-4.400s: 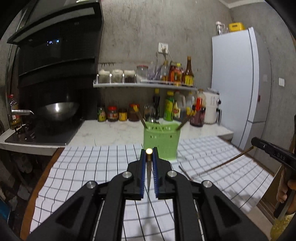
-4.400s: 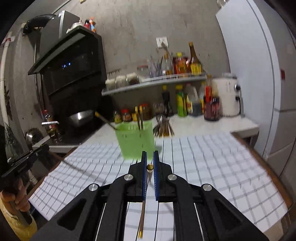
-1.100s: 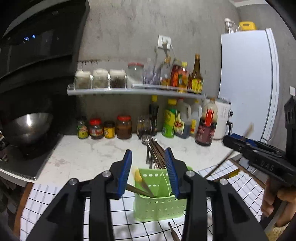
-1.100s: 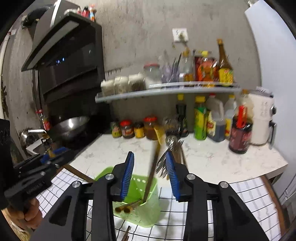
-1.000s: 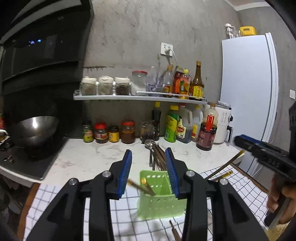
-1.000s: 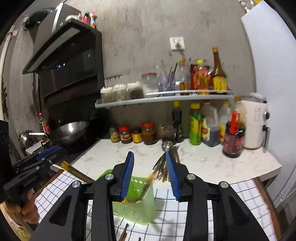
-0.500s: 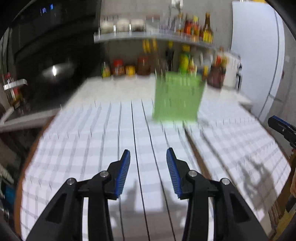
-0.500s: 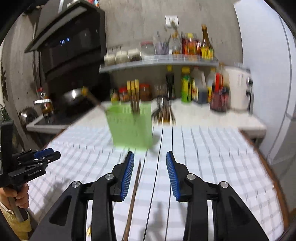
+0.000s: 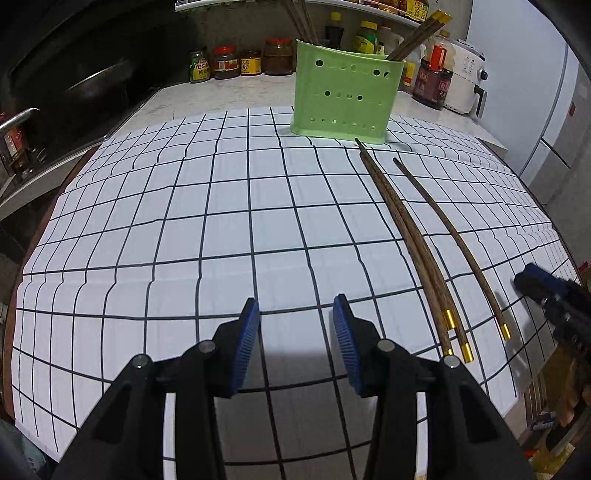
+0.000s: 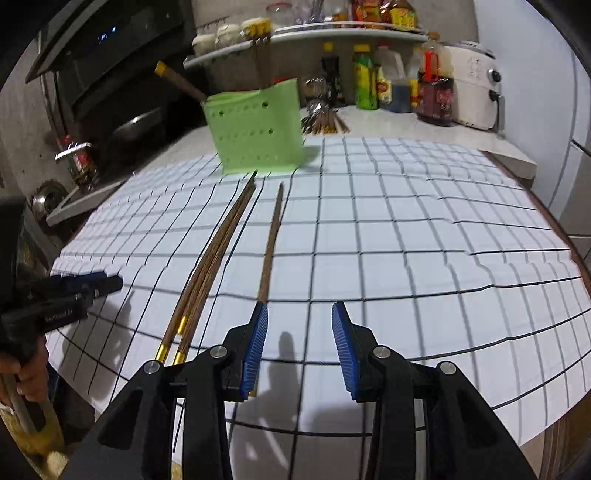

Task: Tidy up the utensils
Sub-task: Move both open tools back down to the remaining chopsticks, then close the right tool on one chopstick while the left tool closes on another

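Observation:
A green perforated utensil holder (image 9: pixel 341 94) (image 10: pixel 256 129) stands at the far side of the checked cloth, with gold-tipped chopsticks (image 9: pixel 417 33) (image 10: pixel 177 83) leaning out of it. Three brown chopsticks lie on the cloth in front of it: a close pair (image 9: pixel 402 229) (image 10: pixel 218 251) and a single one (image 9: pixel 447 229) (image 10: pixel 271 236). My left gripper (image 9: pixel 295 306) hangs open and empty low over the cloth, left of the pair. My right gripper (image 10: pixel 300 310) is open and empty too, and the single chopstick's near end runs under its left finger.
The black-and-white checked cloth (image 9: pixel 184 221) covers the table up to its near edge. Behind it, the counter carries jars (image 9: pixel 225 62), bottles (image 9: pixel 434 79), a white appliance (image 9: pixel 467 83) and a bundle of loose utensils (image 10: pixel 323 118). A wok (image 9: pixel 99 81) sits far left, a fridge (image 9: pixel 535 92) right.
Both grippers have sunk from above the holder and drawn back low over the cloth, tilting downward. Several seconds ago each was shut on a chopstick. Now both are open and empty.

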`<control>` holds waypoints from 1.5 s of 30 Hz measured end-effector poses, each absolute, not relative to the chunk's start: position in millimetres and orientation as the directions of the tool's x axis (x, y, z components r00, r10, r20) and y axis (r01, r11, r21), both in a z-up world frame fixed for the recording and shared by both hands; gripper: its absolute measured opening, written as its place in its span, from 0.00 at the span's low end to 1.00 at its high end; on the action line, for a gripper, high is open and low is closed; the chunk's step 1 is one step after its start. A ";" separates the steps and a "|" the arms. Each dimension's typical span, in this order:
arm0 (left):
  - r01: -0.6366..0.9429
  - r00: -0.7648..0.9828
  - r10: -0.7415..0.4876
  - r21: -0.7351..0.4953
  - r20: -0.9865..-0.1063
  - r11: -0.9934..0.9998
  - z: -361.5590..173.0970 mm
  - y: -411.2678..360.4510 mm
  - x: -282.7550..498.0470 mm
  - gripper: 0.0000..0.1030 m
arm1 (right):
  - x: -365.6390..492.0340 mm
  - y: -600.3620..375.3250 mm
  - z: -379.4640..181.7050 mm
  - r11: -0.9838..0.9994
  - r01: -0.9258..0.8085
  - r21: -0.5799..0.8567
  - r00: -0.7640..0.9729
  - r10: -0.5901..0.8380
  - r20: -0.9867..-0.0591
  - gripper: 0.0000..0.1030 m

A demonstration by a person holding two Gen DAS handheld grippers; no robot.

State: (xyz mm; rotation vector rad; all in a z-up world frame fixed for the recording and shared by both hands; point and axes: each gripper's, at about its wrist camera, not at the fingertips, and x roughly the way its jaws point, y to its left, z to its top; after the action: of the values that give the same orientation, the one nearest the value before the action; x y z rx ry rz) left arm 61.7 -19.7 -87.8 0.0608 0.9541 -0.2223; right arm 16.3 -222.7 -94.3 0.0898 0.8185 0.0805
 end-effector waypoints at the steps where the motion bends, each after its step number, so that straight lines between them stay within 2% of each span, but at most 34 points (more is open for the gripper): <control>1: 0.218 0.556 -0.163 -0.047 -0.815 0.975 -88.1 -21.4 61.1 0.41 | 15.6 -220.3 -95.4 0.993 -0.044 0.109 0.680 0.109 -0.725 0.36; 2: 0.224 0.552 -0.168 -0.049 -0.816 0.973 -88.4 -22.4 61.2 0.41 | 16.7 -217.7 -96.1 0.993 -0.051 0.106 0.677 0.113 -0.727 0.36; 6: 0.245 0.539 -0.184 -0.056 -0.822 0.968 -91.1 -28.2 62.1 0.41 | 23.2 -207.3 -101.6 0.992 -0.085 0.090 0.658 0.124 -0.743 0.23; 18: 0.266 0.514 -0.222 -0.093 -0.829 0.959 -90.6 -34.7 61.7 0.41 | 29.5 -199.0 -111.7 0.993 -0.114 0.033 0.638 0.099 -0.764 0.07; 33: 0.332 0.430 -0.295 -0.154 -0.853 0.931 -96.9 -81.0 67.8 0.41 | 21.2 -240.2 -112.3 0.999 -0.011 0.043 0.659 0.039 -0.751 0.07; 39: 0.332 0.434 -0.253 -0.108 -0.865 0.937 -99.3 -97.1 70.2 0.41 | 19.3 -245.0 -113.5 0.998 -0.015 0.053 0.663 0.049 -0.747 0.07; 45: 0.371 0.477 -0.142 0.053 -0.867 0.927 -102.4 -114.9 65.4 0.41 | 19.5 -244.0 -114.0 0.999 -0.022 0.042 0.666 0.046 -0.745 0.07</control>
State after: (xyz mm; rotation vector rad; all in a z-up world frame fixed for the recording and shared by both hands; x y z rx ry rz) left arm 65.4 -114.9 -102.3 0.2473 1.0285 -0.3174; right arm 19.5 -244.0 -114.0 0.0304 0.8414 0.0385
